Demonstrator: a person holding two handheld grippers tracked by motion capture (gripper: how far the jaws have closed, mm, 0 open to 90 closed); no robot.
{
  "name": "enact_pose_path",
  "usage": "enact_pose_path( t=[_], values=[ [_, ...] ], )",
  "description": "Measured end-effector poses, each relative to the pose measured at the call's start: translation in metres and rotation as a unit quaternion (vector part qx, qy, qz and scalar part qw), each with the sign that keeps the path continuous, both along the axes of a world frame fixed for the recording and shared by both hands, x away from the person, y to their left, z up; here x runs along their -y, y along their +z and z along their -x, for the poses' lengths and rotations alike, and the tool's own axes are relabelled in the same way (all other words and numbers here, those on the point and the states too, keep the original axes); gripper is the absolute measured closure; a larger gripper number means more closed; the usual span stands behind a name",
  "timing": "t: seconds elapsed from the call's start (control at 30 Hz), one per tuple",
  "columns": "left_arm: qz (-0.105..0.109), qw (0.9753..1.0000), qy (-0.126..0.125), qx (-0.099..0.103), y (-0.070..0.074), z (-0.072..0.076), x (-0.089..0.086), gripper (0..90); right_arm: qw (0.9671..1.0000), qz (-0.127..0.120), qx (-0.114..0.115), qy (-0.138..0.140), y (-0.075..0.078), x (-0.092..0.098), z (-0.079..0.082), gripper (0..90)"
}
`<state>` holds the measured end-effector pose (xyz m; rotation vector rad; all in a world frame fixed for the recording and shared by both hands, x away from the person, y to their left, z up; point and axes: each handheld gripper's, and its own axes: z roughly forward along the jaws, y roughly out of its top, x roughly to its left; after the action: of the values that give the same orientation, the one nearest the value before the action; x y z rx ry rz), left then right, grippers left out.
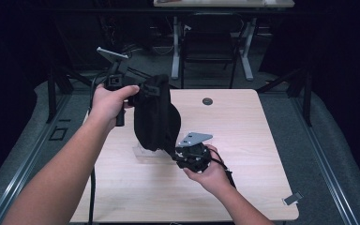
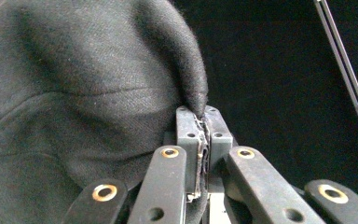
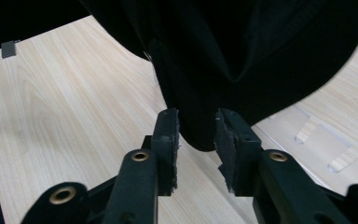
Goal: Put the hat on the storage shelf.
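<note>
A black cloth [image 1: 152, 115] hangs in the air over the wooden table [image 1: 243, 136]. My left gripper [image 1: 145, 89] holds it up from the top. In the left gripper view the jaws [image 2: 203, 116] are pressed together on a fold of the cloth [image 2: 74, 93]. My right gripper [image 1: 178, 157] sits low at the cloth's bottom end, near the table. In the right gripper view its jaws [image 3: 196, 135] stand apart, and the rounded lower tip of the cloth [image 3: 242, 42] hangs down between the pads without looking pinched.
A clear plastic stand [image 1: 147, 152] lies on the table under the cloth, also seen as a clear stand [image 3: 317, 140]. A round black grommet [image 1: 207, 101] sits near the far edge. A small grey tag [image 1: 292, 198] lies at the near right corner. A chair [image 1: 208, 47] stands behind the table.
</note>
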<state>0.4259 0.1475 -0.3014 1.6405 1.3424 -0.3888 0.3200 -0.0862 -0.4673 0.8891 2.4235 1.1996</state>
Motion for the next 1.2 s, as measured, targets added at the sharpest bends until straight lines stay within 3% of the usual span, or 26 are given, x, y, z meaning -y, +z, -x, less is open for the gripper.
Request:
enact_pose_path(
  t=[0.4,0.6,0.7,0.8,0.97,1.2],
  values=[
    [-0.001,1.0,0.004,0.001,0.0,0.0,0.002,88.0,0.9998,0.0,0.007,0.018,0.006,-0.016,0.002,70.5],
    [0.001,1.0,0.001,0.001,0.0,0.001,0.004,88.0,0.9994,0.02,0.019,0.019,0.008,-0.026,-0.001,72.0],
    [0.001,1.0,0.0,0.001,0.0,0.0,0.004,88.0,0.9981,0.05,0.034,0.015,0.009,-0.031,0.0,79.4],
    [0.0,1.0,0.0,0.0,0.0,0.001,0.004,88.0,0.9983,0.046,0.031,0.015,0.007,-0.031,0.0,80.9],
    [0.001,1.0,-0.006,0.004,0.001,0.002,0.008,88.1,0.9972,0.06,0.039,0.02,0.008,-0.028,0.002,83.0],
    [-0.004,1.0,-0.001,0.008,0.003,0.006,0.011,88.2,0.9991,0.023,0.028,0.022,0.004,-0.018,0.001,83.3]
  ],
)
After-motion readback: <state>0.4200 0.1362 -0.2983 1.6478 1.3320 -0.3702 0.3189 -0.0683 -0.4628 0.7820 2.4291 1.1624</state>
